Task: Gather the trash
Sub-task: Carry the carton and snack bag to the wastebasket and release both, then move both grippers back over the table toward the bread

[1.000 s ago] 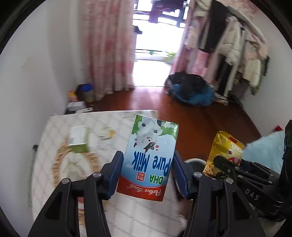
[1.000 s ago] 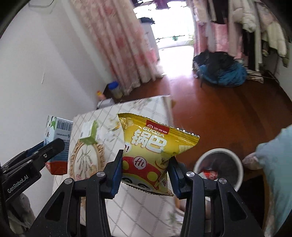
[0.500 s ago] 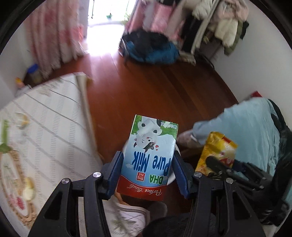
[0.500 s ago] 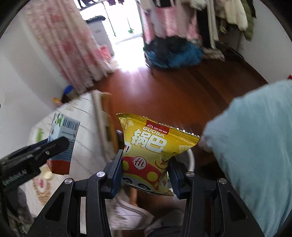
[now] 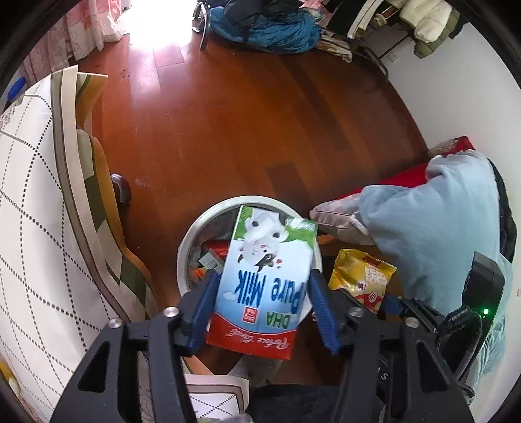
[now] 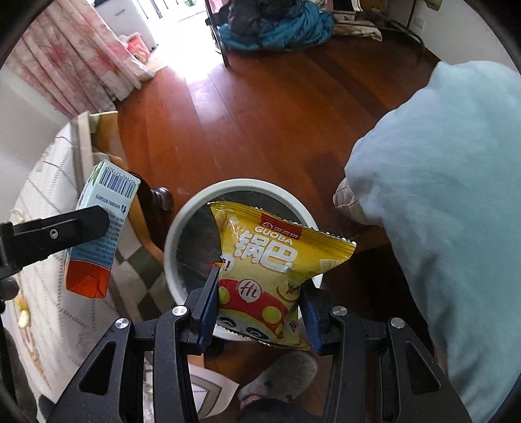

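My left gripper [image 5: 262,309] is shut on a blue and white milk carton [image 5: 265,279] and holds it over a round white trash bin [image 5: 195,234] on the floor. My right gripper [image 6: 259,307] is shut on a yellow snack bag [image 6: 273,266] and holds it over the same bin [image 6: 182,221]. The bin holds some wrappers. In the right wrist view the milk carton [image 6: 101,227] and a left finger [image 6: 55,232] show at the left. In the left wrist view the snack bag [image 5: 361,276] shows at the right.
A table with a checked cloth [image 5: 29,201] stands at the left, its wooden leg [image 5: 120,192] near the bin. A pale blue cushion [image 5: 433,224] lies at the right. A pile of blue clothes [image 5: 267,22] lies on the wooden floor at the back.
Both grippers swung from above the table down and to the right, over the trash bin. Each still holds its item.
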Tool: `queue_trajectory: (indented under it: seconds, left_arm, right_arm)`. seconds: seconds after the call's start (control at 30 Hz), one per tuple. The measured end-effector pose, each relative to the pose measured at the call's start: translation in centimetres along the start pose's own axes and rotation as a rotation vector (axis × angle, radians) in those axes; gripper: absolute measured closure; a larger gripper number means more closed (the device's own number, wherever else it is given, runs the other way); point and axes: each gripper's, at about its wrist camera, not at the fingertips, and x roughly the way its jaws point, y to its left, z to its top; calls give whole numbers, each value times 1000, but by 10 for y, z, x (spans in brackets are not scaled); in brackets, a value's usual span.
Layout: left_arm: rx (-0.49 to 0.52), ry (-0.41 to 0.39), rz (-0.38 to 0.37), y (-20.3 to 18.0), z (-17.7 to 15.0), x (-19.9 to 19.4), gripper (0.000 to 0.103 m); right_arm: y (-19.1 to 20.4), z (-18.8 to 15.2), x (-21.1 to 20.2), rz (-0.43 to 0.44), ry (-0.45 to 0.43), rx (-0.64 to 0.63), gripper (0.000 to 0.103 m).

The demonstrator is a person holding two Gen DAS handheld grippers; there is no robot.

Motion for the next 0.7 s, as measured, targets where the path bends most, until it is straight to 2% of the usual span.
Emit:
queue_trajectory:
  seconds: [0.03, 0.07, 0.1, 0.17, 0.23, 0.27, 0.47, 0.7]
  left_arm:
    - [-5, 0, 2, 1, 2, 4, 21]
    - [-11, -2, 7, 3, 4, 4, 13]
    - [-14, -5, 13, 4, 3, 4, 13]
    - [-14, -7, 43, 6, 3, 5, 10]
    - [-13, -15, 61, 6, 2, 1, 8]
    - [-6, -28, 85, 7, 0, -2, 8]
    - [35, -90, 184, 8, -17, -23, 8]
    - [57, -166, 244, 1, -40, -60, 8]
  right_arm:
    - [0, 3, 6, -5, 5, -3, 56]
    - [0, 5, 8, -11, 9, -5, 56]
    - [1, 7, 12, -24, 12, -3, 55]
    - [1, 8, 17, -35, 20, 3, 43]
    - [0, 8, 18, -38, 24, 14, 10]
    - [2, 8, 19, -42, 26, 11, 5]
    - [10, 3, 11, -69, 21, 1, 4]
    - [15, -8, -32, -72, -29, 1, 4]
